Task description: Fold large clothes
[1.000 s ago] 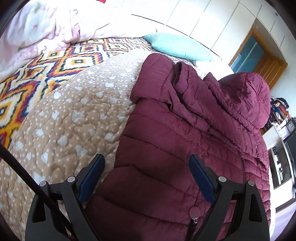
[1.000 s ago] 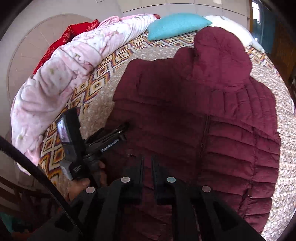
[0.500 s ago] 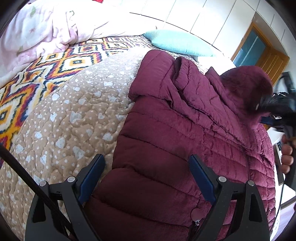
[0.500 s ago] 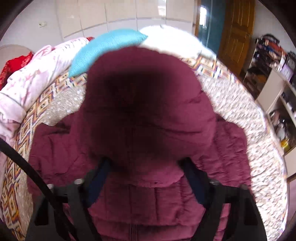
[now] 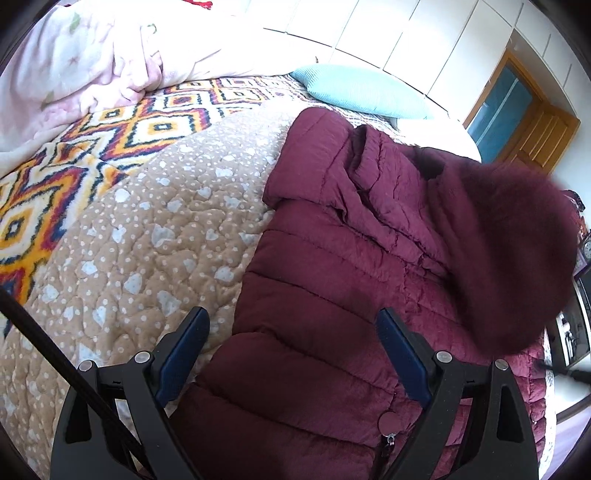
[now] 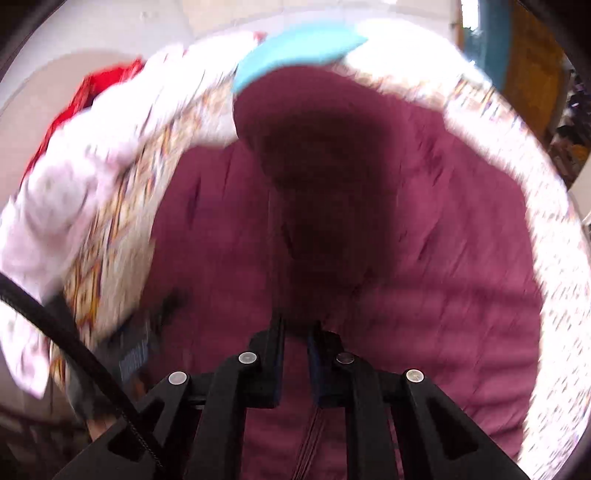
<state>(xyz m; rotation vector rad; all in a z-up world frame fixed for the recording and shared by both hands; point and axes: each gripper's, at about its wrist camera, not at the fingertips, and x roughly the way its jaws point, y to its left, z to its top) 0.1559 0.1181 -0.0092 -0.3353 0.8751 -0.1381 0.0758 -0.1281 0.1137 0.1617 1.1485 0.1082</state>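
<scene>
Left wrist view, left to right: pink-white duvet (image 5: pixel 74 62) bunched at far left; geometric orange-and-navy blanket (image 5: pixel 92 147) beside it; tan quilted bedspread (image 5: pixel 147 236) with pale hearts in the middle. Maroon puffer jacket (image 5: pixel 332 295) spread flat on the bedspread, hood (image 5: pixel 517 258) blurred, lying over the chest. Teal pillow (image 5: pixel 362 92) behind, white wardrobe doors (image 5: pixel 406 33) along the wall, wooden door (image 5: pixel 535 129) at right. Left gripper (image 5: pixel 291 354) wide open over the jacket hem, gripping nothing. Right gripper (image 6: pixel 297 354) pinched shut on hood fabric.
</scene>
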